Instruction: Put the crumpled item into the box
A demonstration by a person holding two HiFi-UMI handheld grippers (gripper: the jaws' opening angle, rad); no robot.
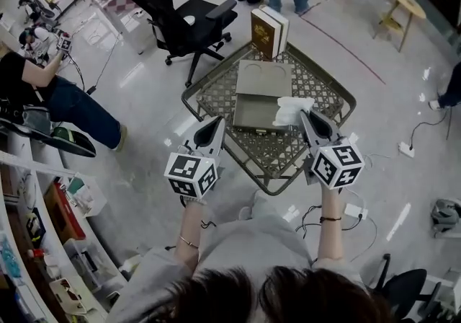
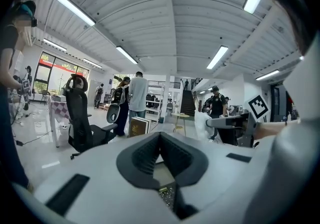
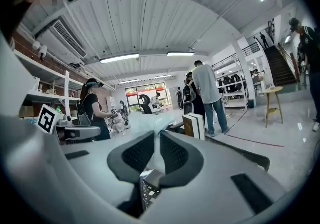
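**Crumpled item pinched in your right hand-held gripper, over the box's near right corner**

The crumpled item (image 1: 292,107), a white wad, sits between the jaws of your right hand-held gripper (image 1: 305,114), which are drawn in narrow on it. In the right gripper view the white material (image 3: 150,122) fills the slit between the two dark pads and bulges out past the tips. It hangs at the right edge of the open grey box (image 1: 252,114), whose lid (image 1: 263,78) lies folded back flat on the far side.

Your left hand-held gripper (image 1: 215,124) is held at the box's near left corner. In the left gripper view its jaws meet at the tips with nothing between them.

The box rests in the middle of the lattice-topped table (image 1: 216,91). Two books (image 1: 269,32) stand upright at the table's far edge, just beyond the lid. A black office chair (image 1: 184,22) stands on the floor near the table's far left side.
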